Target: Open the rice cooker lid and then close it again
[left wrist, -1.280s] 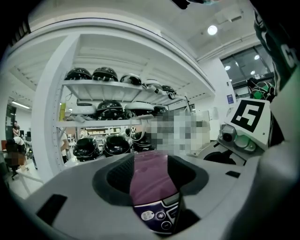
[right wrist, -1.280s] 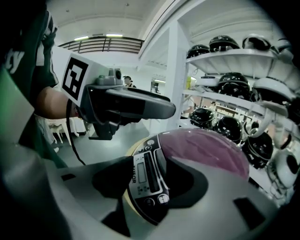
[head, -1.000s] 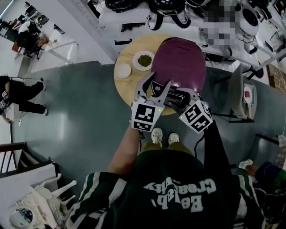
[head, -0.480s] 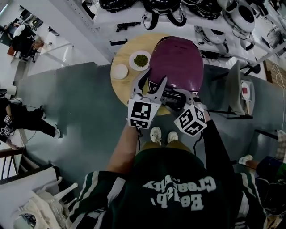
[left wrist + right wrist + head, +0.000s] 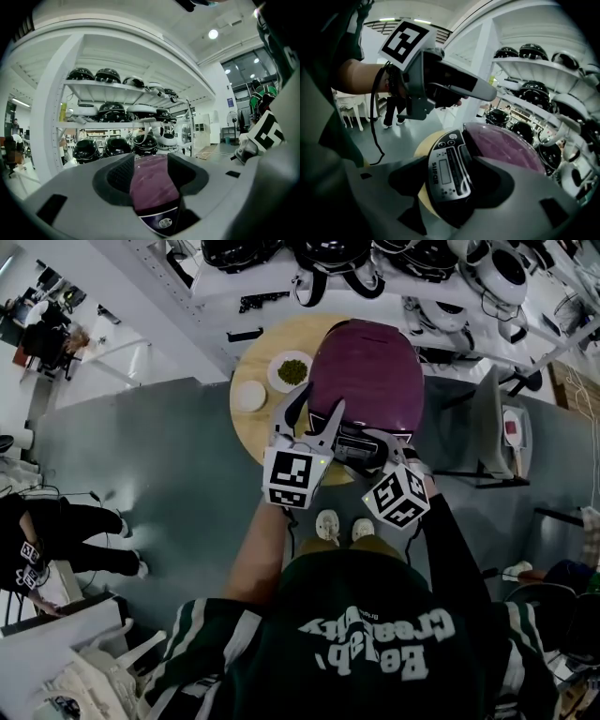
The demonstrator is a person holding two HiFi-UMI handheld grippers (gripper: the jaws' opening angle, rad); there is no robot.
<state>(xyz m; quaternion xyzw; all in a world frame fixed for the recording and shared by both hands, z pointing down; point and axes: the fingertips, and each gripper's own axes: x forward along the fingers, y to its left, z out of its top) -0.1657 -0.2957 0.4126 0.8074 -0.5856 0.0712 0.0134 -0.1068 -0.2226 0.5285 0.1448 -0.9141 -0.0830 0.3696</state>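
A purple rice cooker (image 5: 367, 367) stands on a round wooden table (image 5: 246, 427), its lid down. My right gripper (image 5: 364, 442) is at the cooker's front. In the right gripper view the dark control panel (image 5: 446, 171) lies between the jaws of the right gripper (image 5: 450, 183), which have just been opening; the pads stand off it. My left gripper (image 5: 307, 418) hovers at the cooker's left front, jaws apart. The left gripper view shows the purple lid (image 5: 150, 180) past the pads of the left gripper (image 5: 152, 174), with nothing gripped.
A white dish of green bits (image 5: 292, 371) and a small white dish (image 5: 249, 395) sit on the table left of the cooker. Shelves of helmets (image 5: 337, 254) run behind. A grey chair (image 5: 497, 423) stands at right, and a person (image 5: 66, 526) on the floor at left.
Both grippers stay at the cooker's front. The right gripper's marker cube has tilted a little. The person at left has walked across the floor.
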